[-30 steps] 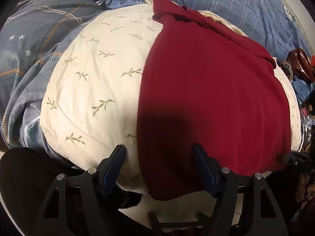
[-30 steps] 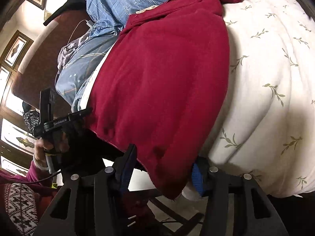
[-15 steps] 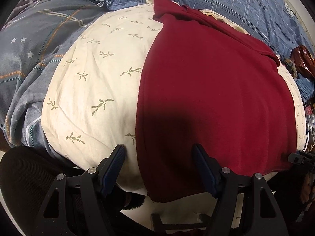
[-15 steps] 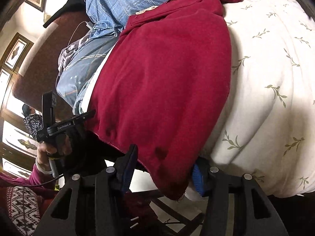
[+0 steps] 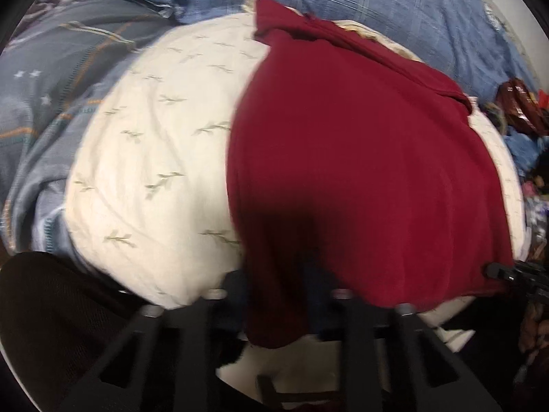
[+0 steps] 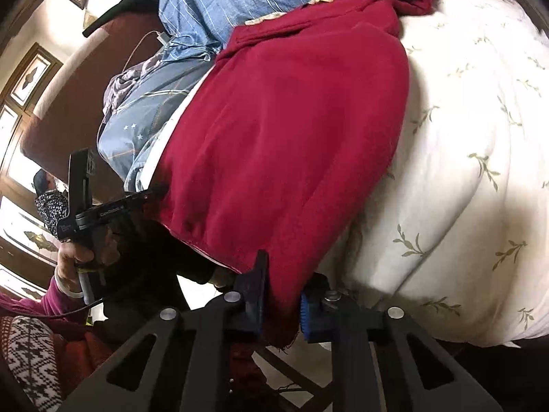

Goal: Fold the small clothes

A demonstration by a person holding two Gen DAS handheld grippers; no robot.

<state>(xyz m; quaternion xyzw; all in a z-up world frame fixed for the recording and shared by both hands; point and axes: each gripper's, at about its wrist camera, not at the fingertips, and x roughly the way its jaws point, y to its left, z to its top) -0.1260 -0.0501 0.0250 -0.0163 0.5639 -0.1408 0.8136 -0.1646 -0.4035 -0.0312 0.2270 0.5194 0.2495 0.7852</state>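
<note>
Left wrist view: a dark red garment [image 5: 360, 171] lies spread over a plump cream pillow [image 5: 147, 171] printed with small green sprigs. The pillow is the landmark for everything else. The garment covers the pillow's right half and spills over its near edge, probably laid flat there so the pillow can serve as a folding surface. The left gripper [image 5: 274, 295] meets the garment at its near left corner, where the cloth hangs off the pillow's front. Its jaws are closing, and the hanging cloth drapes over and between them. This picture is blurred and the fingertips are hidden under the fabric, so whether they already pinch it cannot be told. Behind the pillow lies a blue checked blanket [image 5: 377, 10].

Right wrist view: the right gripper [image 6: 279, 298] is at the garment's other near corner, also hanging off the pillow's front edge. Its jaws are closing too, with the red hem between them and both pads pressed against the cloth. A hand [image 6: 73, 257] holds the left gripper's handle on the far side of the garment. Taking both near corners at once suggests the plan is to lift this edge and carry it toward the collar end at the pillow's back, making the first fold.
</note>
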